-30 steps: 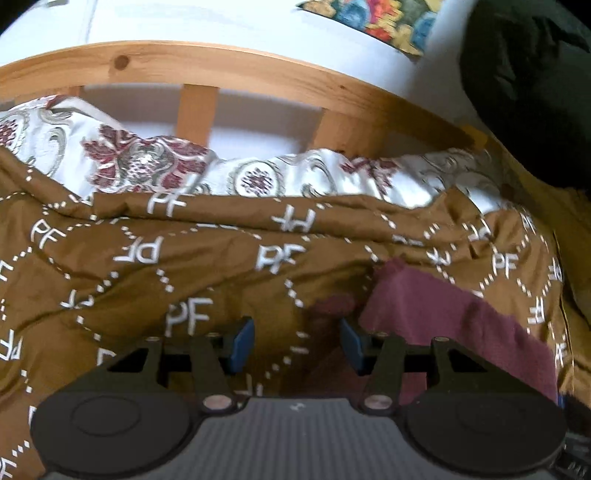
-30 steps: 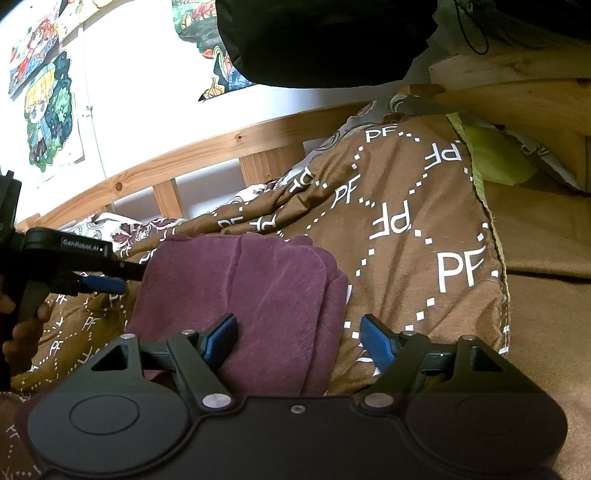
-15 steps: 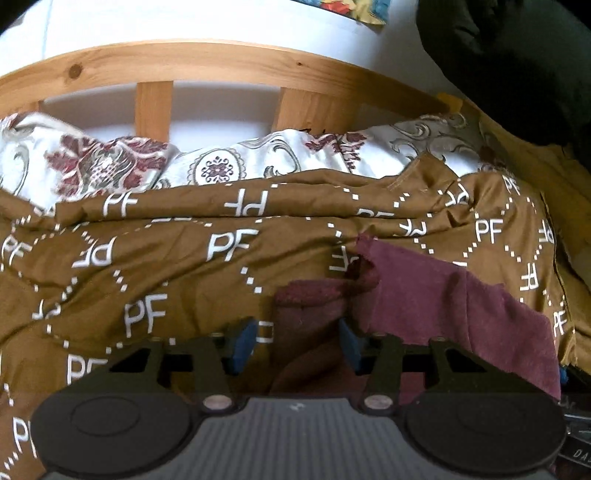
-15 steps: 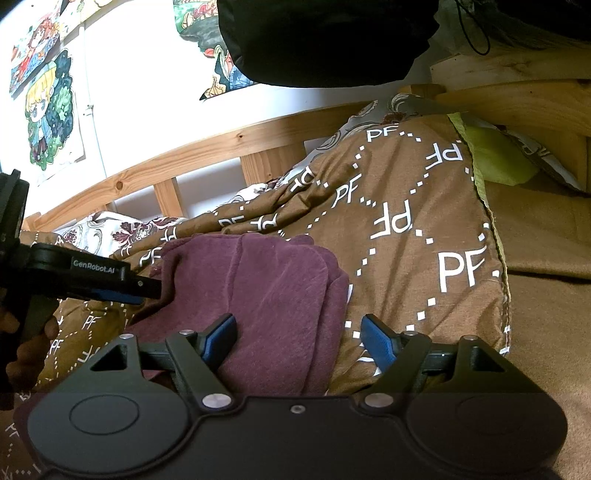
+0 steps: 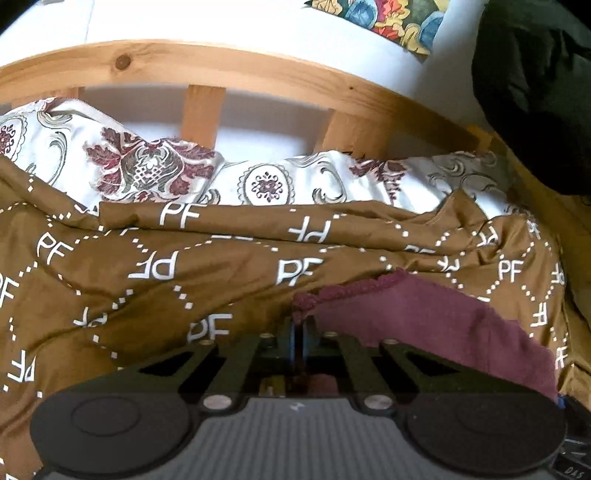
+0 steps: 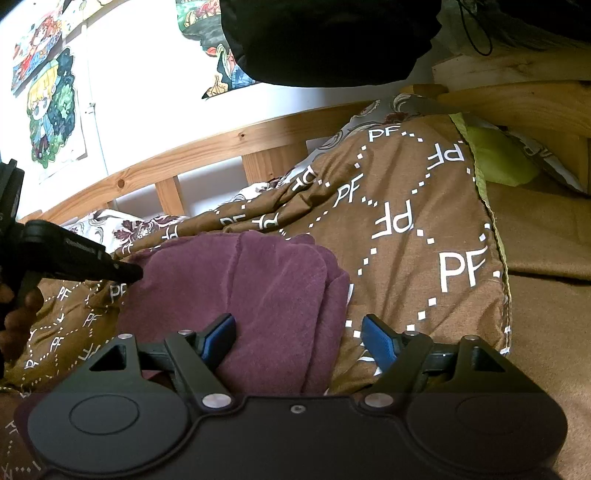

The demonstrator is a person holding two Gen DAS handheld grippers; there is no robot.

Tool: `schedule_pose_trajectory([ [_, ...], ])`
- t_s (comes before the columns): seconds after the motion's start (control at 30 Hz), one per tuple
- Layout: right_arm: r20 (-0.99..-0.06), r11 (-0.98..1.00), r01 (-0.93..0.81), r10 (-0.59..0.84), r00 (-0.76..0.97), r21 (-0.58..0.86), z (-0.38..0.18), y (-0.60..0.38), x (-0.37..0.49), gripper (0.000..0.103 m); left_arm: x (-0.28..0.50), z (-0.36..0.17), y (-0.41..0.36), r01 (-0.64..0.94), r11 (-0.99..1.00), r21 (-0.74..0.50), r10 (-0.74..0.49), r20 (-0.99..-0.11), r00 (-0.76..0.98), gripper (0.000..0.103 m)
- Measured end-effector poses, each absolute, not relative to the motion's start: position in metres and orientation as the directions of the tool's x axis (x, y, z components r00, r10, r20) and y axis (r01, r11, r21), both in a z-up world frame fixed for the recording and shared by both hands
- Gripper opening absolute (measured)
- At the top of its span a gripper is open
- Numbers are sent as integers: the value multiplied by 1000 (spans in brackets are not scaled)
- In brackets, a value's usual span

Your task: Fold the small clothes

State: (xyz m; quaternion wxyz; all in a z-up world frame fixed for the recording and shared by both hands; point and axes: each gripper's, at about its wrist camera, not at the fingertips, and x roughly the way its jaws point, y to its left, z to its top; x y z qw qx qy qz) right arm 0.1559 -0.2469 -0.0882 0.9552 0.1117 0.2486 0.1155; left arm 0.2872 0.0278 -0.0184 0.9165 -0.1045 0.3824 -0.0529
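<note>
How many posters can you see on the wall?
3: a floral poster above the rail, a blond-character poster at left, a strip above it. The black bag may hide more.

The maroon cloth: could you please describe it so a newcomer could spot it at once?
Start at the wooden bed rail, then drop to the brown "PF" bedspread below it. The maroon cloth lies on that bedspread, the only plain, unprinted fabric, its corner pinched by the left gripper.

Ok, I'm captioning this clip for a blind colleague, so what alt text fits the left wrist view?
The left gripper, jaws shut, pinches the corner of a maroon cloth lying on a brown bedspread printed with white PF letters. Behind it are a floral pillow and a wooden bed rail.
</note>
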Motion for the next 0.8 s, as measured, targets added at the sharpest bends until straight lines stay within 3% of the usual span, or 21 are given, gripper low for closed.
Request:
schedule_pose_trajectory([
  [0.17,-450,949,-167,277,849,268,-89,-247,156,79,288,-22,28,24,964,-265,-210,-702,680,7],
  [0.2,-450,948,-168,278,849,269,-88,-247,157,79,288,-22,27,21,964,-264,-207,-704,679,17],
  [0.3,-450,948,-168,278,849,269,-88,-247,157,80,278,-20,28,22,963,-270,-212,-702,680,71],
  [0.33,-450,948,-169,279,848,270,-88,-247,157,80,272,-18,29,14,964,-266,-202,-696,689,78],
  [0.6,-439,940,-169,291,850,295,-88,-250,157,82,212,-17,34,8,944,-330,-254,-709,658,97],
  [0.8,-414,924,-158,302,858,347,-87,-255,156,84,165,-34,32,32,910,-414,-349,-721,598,99],
])
